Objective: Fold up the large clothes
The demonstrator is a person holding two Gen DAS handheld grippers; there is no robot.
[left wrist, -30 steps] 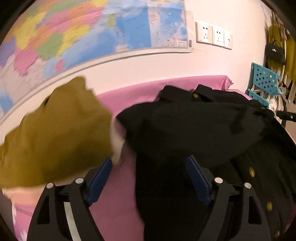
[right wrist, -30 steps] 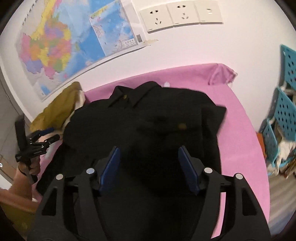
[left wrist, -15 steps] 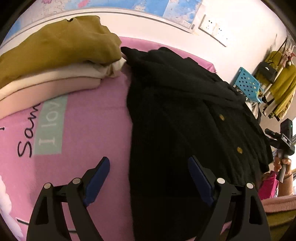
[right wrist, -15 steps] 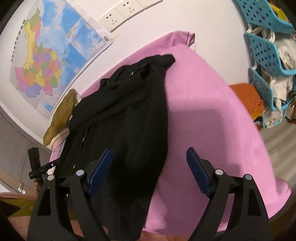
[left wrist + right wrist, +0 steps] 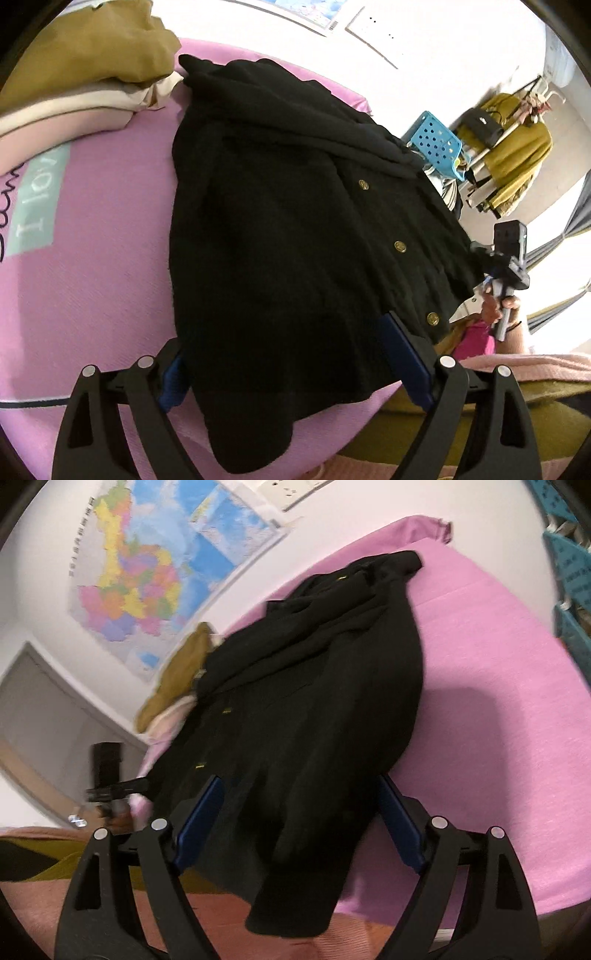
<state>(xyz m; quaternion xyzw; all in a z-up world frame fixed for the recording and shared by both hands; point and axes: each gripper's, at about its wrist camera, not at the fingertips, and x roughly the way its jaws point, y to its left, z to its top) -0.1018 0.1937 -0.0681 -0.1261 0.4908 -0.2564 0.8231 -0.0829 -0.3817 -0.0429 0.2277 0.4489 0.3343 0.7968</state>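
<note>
A black coat point(image 5: 280, 229) is seen spread lengthwise over a pink sheet point(image 5: 96, 258), with its hem hanging over the near edge. Gold buttons point(image 5: 400, 246) are seen down its front, and a sleeve is laid across the upper part.

In the left wrist view, the left gripper point(image 5: 295, 365) is held wide open at the hem; cloth lies between its blue pads point(image 5: 404, 354) but is not pinched. The right gripper point(image 5: 506, 266) is seen past the coat's far edge, held in a hand.

In the right wrist view, the right gripper point(image 5: 299, 827) is likewise spread wide over the hem, with nothing clamped. The left gripper point(image 5: 110, 775) is seen blurred at the coat's other side.

A stack of folded clothes point(image 5: 85, 66), mustard on top and cream and pink below, is set on the sheet just beside the coat's collar end. A map point(image 5: 155, 561) is fixed to the wall behind. Blue baskets point(image 5: 437, 146) are seen beyond the sheet.
</note>
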